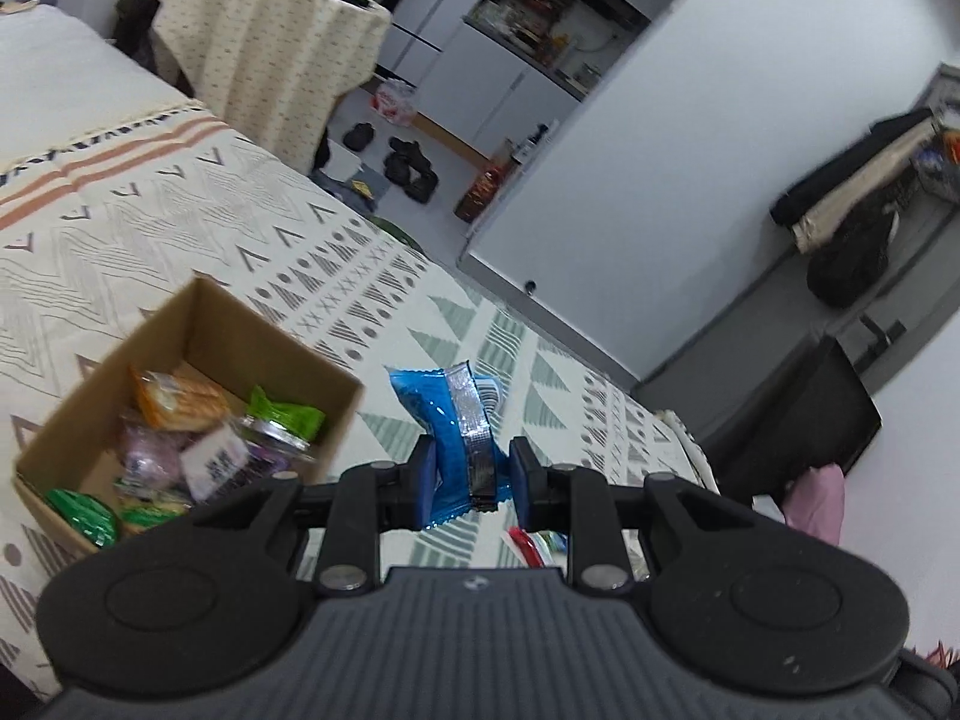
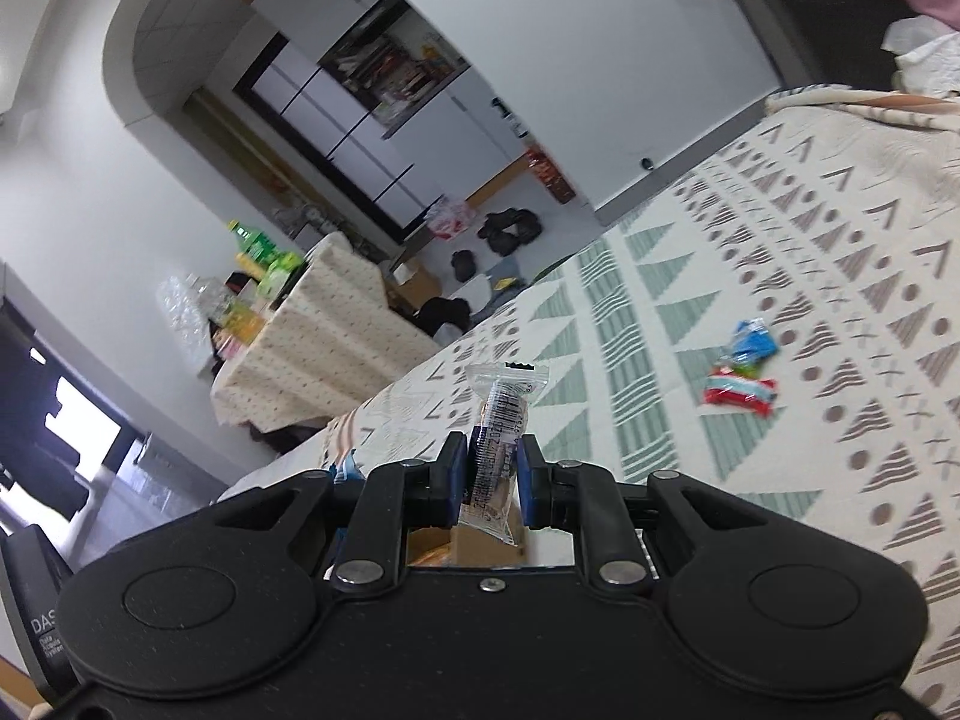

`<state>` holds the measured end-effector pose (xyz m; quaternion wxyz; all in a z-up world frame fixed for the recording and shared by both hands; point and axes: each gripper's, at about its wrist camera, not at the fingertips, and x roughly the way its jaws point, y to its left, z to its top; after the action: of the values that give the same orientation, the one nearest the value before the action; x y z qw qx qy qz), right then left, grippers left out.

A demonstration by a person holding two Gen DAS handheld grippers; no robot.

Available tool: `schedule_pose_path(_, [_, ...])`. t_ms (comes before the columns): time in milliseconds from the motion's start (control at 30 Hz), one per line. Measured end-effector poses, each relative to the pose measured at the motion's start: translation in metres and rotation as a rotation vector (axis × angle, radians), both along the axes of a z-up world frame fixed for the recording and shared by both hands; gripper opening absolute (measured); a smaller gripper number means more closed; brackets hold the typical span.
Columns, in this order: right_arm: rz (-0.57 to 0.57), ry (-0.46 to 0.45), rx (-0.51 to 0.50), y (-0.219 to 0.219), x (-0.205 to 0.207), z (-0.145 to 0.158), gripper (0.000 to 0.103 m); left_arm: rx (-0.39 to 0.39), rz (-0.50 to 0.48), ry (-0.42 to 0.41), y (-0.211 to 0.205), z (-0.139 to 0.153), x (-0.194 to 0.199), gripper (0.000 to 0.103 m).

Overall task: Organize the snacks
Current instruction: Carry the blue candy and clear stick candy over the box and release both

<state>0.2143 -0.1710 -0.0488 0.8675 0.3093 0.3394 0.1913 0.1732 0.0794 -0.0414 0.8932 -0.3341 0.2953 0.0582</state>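
My left gripper (image 1: 471,483) is shut on a blue snack packet (image 1: 447,414) with a silver seam, held up above the patterned bed cover. To its left stands an open cardboard box (image 1: 276,336) with several snack packs inside, among them an orange pack (image 1: 180,399) and a green one (image 1: 285,414). My right gripper (image 2: 491,483) is shut on a clear wrapped snack (image 2: 501,420) with a barcode, standing upright between the pads. Two loose snacks lie on the cover to its right: a red pack (image 2: 741,391) and a blue pack (image 2: 753,341). A bit of the cardboard box (image 2: 474,543) shows under the right gripper.
The patterned cover (image 1: 180,228) spreads over the bed. A red snack (image 1: 527,543) lies under the left gripper. Beyond the bed's edge are a cloth-covered table (image 1: 270,48) with bottles, black shoes (image 1: 411,171) on the floor, a white wall (image 1: 660,150) and a dark cabinet (image 1: 798,426).
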Motion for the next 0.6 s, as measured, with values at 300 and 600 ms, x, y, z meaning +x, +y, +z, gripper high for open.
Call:
schedule_pose_path(300, [0.073,0.000,-0.002,0.053,0.005,-0.005,0.018,-0.053,0.105,0.007,0.054,-0.007,-0.010,0.024])
schedule_pose_path(600, [0.141,0.019,-0.007,0.095,0.019,-0.019,0.018,-0.120,0.249,0.019,0.104,-0.027,-0.010,0.024])
